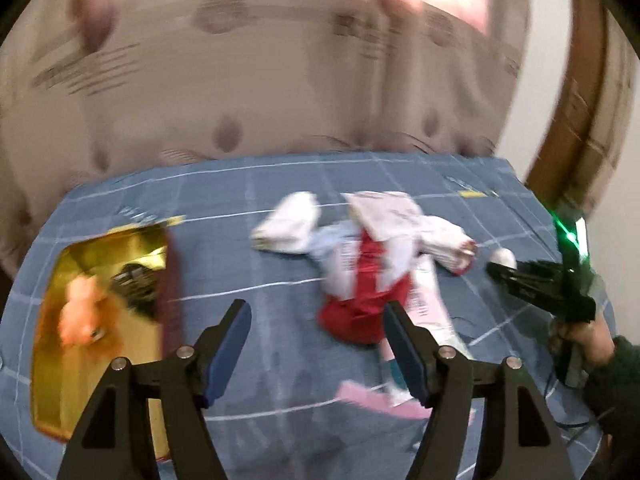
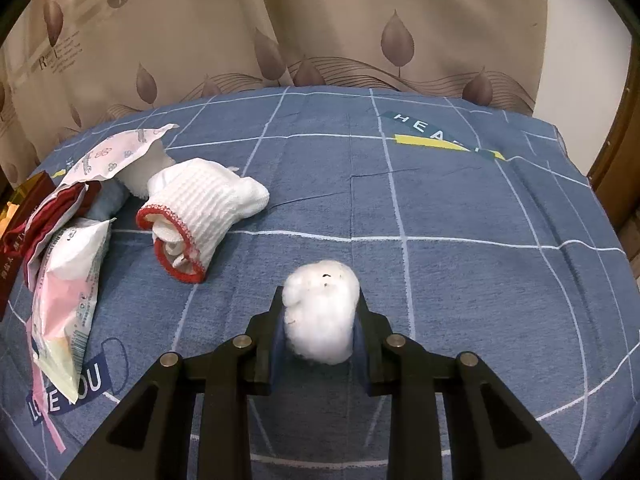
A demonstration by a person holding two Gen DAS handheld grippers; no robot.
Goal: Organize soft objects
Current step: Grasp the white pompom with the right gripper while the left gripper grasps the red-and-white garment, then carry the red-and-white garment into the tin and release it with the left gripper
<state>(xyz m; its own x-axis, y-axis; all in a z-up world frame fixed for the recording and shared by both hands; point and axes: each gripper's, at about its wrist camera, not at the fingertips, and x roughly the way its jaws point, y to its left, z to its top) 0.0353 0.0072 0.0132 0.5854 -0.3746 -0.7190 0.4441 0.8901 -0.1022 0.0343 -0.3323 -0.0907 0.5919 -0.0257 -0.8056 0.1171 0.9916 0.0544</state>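
Note:
My right gripper [image 2: 320, 300] is shut on a white cotton ball [image 2: 320, 312] just above the blue checked bedsheet [image 2: 460, 200]. It shows in the left wrist view [image 1: 496, 266] at the far right with the ball [image 1: 504, 257] at its tip. My left gripper [image 1: 316, 316] is open and empty above the sheet. A gold box [image 1: 100, 320] at its left holds an orange plush toy [image 1: 86, 316]. A pile of soft things lies ahead: a red cloth [image 1: 360, 312], white knitted gloves with red cuffs [image 2: 200, 212], and tissue packs [image 2: 68, 300].
A beige leaf-patterned curtain [image 2: 320, 20] hangs behind the bed. A wooden door frame [image 1: 580, 120] stands at the right. A dark red box lid [image 2: 16, 248] lies at the left edge of the bed.

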